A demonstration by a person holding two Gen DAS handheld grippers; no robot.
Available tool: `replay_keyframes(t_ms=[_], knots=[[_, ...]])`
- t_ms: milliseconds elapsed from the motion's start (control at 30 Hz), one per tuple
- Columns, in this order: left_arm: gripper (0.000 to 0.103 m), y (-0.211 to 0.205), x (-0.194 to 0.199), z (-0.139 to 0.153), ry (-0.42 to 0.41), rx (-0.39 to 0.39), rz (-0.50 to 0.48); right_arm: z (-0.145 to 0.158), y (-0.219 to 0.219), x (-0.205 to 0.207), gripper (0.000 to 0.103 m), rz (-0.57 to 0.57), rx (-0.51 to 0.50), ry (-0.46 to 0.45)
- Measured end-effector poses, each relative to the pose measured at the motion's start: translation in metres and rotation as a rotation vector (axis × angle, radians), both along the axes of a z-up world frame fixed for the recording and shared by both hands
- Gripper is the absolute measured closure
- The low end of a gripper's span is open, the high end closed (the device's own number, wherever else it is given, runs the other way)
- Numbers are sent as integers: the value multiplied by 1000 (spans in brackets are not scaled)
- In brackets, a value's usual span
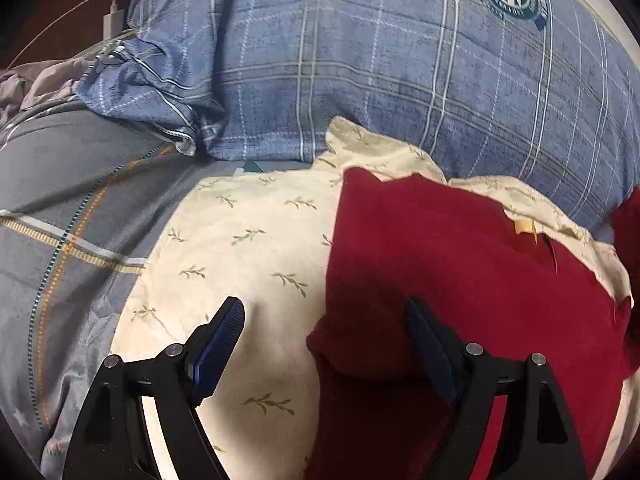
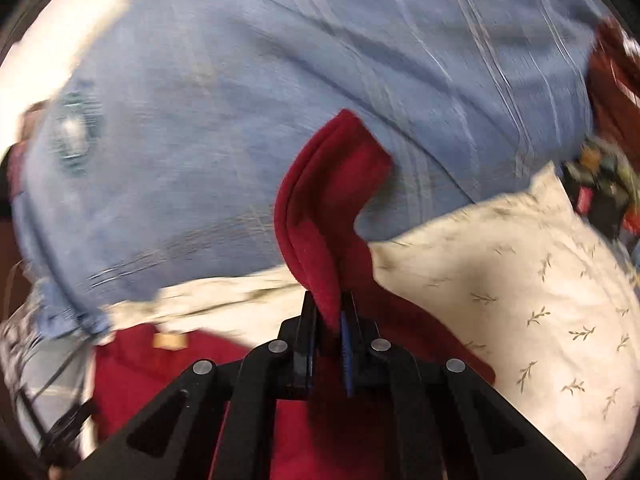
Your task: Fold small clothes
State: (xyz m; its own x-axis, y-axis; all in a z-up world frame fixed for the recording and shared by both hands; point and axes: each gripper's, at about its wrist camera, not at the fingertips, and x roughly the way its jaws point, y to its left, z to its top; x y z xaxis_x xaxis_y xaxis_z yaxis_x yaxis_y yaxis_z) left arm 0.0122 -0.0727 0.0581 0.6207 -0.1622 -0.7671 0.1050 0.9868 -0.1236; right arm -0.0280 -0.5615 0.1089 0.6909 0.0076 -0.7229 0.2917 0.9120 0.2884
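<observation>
A dark red garment (image 1: 452, 264) lies on a cream cloth with a leaf print (image 1: 248, 248), spread over a bed. My left gripper (image 1: 324, 312) hovers open above the garment's left edge; one finger is over the cream cloth, the other over the red fabric. In the right wrist view my right gripper (image 2: 329, 312) is shut on a raised fold of the red garment (image 2: 324, 216), which stands up between its pads. A small tan label (image 2: 170, 340) shows on the flat part. That view is blurred.
A large blue plaid pillow (image 1: 380, 64) lies just behind the clothes. A grey striped sheet (image 1: 68, 220) covers the bed to the left, with a white charger and cable (image 1: 112, 16) beyond. Dark cluttered objects (image 2: 600, 184) sit at the far right.
</observation>
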Motion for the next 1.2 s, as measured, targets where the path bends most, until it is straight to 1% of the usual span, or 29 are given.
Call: replay_keyframes(t_ms=[33, 100, 167, 200, 267, 333, 433, 467, 533, 600, 633, 733, 867, 933, 967, 1000, 1033, 1067, 1100, 1133, 1167, 1200], knots=[[21, 3, -1, 2, -9, -10, 9, 12, 16, -3, 93, 52, 2, -22], [21, 9, -2, 4, -13, -44, 24, 28, 49, -3, 93, 140, 14, -59], [21, 14, -4, 5, -10, -76, 35, 34, 90, -3, 93, 234, 26, -61], [21, 17, -4, 6, -11, -88, 40, 32, 108, -3, 93, 284, 32, -66], [21, 21, -5, 8, -22, -108, 43, 21, 150, 1, 91, 376, 31, -53], [21, 24, -6, 9, -30, -132, 44, -7, 192, 5, 86, 433, -26, -6], [21, 26, -4, 7, -15, -186, 18, -53, 240, 11, 55, 502, -117, 164], [21, 26, -4, 6, -14, -196, 8, -59, 247, 5, 57, 515, -123, 179], [21, 27, -5, 7, -17, -210, -10, -63, 251, -10, 56, 522, -128, 173], [21, 27, -6, 9, -25, -226, -24, -58, 248, -23, 50, 506, -141, 164], [21, 27, -6, 10, -32, -236, -30, -53, 239, -33, 45, 494, -142, 151], [21, 21, -7, 12, -48, -240, -55, -51, 221, -57, 35, 444, -109, 119], [23, -4, -8, 14, -68, -196, -130, -58, 198, -77, 34, 379, -14, 130], [24, -19, -5, 11, -67, -179, -178, -59, 189, -84, 34, 353, 32, 124], [27, -25, -2, 8, -60, -174, -186, -59, 184, -87, 34, 343, 58, 126], [35, -31, 2, 3, -42, -169, -196, -59, 179, -90, 34, 333, 86, 131], [40, -36, 6, -1, -23, -167, -203, -59, 174, -93, 34, 323, 114, 134], [52, -41, 10, -7, 4, -167, -215, -58, 168, -96, 34, 313, 141, 135], [58, -45, 13, -11, 18, -159, -218, -57, 164, -98, 34, 303, 157, 135], [60, -49, 15, -13, 17, -142, -215, -56, 160, -101, 34, 292, 166, 132], [65, -52, 14, -14, -2, -127, -219, -54, 155, -105, 34, 279, 175, 122], [75, -54, 14, -13, -14, -121, -227, -52, 151, -108, 34, 264, 179, 116]])
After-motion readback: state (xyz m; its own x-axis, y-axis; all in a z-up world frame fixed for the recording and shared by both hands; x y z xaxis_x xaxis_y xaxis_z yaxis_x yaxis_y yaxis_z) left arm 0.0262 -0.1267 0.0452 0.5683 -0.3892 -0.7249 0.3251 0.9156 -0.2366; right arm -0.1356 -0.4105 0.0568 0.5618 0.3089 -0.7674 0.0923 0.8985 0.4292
